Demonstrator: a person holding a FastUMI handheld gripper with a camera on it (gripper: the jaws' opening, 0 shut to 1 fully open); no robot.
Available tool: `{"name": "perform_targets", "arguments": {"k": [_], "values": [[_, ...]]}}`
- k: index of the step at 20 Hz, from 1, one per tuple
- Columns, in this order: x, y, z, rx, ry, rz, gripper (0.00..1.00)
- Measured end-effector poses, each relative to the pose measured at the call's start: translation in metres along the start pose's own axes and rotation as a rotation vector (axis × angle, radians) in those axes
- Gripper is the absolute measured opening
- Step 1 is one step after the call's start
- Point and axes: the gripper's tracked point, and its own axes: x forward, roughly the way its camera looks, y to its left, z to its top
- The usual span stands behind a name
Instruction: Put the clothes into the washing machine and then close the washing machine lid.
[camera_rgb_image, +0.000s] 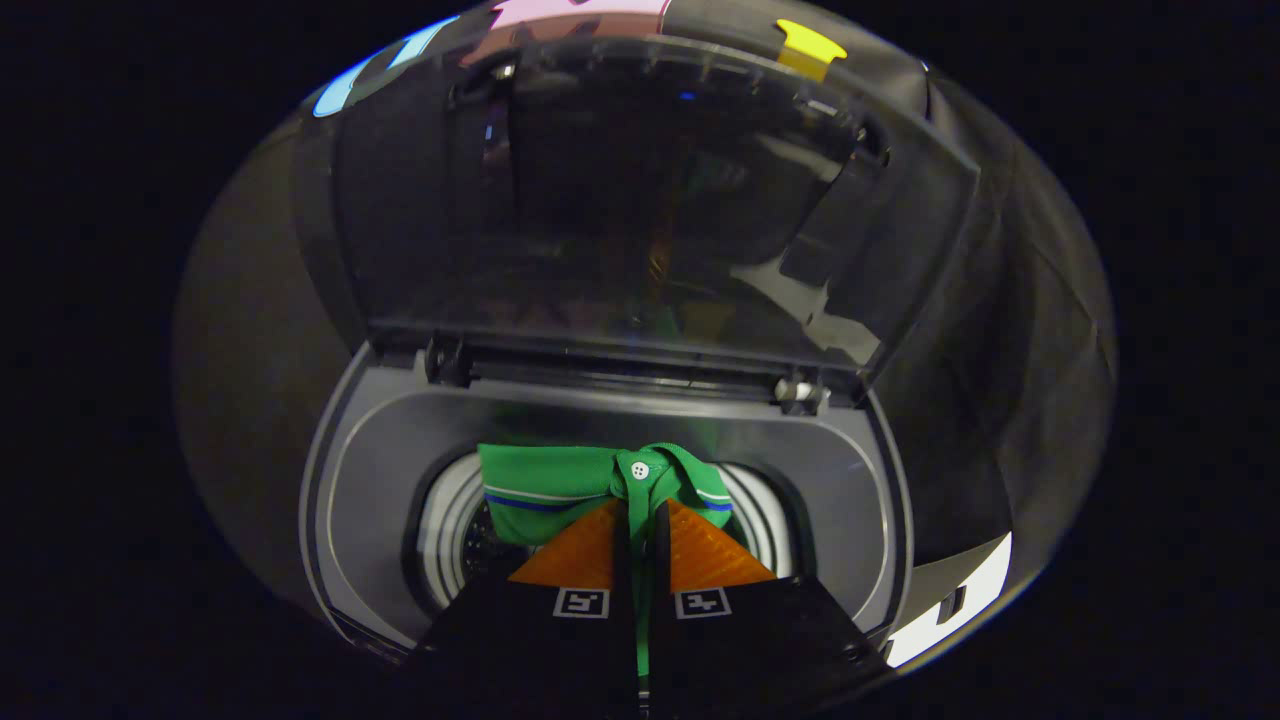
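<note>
A green shirt with a white button and blue-and-white stripes hangs from my gripper, whose fingers are shut on its collar. The shirt is held over the round drum opening of the top-loading washing machine. The machine's dark see-through lid stands raised, upright beyond the drum and hinged at the back. The lower part of the shirt is hidden behind my fingers.
The grey top deck of the washer rings the drum opening. Black cloth of the booth wall surrounds the machine on both sides and behind the lid.
</note>
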Motion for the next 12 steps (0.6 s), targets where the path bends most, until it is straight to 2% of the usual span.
{"name": "perform_targets", "arguments": {"k": [3, 6, 9, 10, 12], "values": [[0.017, 0.008, -0.017, -0.029, 0.068, 0.023, 0.09], [0.024, 0.013, -0.03, -0.003, 0.113, 0.049, 0.09], [0.028, 0.014, -0.038, 0.022, 0.136, 0.047, 0.19], [0.024, 0.02, -0.038, 0.042, 0.147, 0.075, 0.22], [0.021, 0.017, -0.033, 0.055, 0.134, 0.072, 0.73]]}}
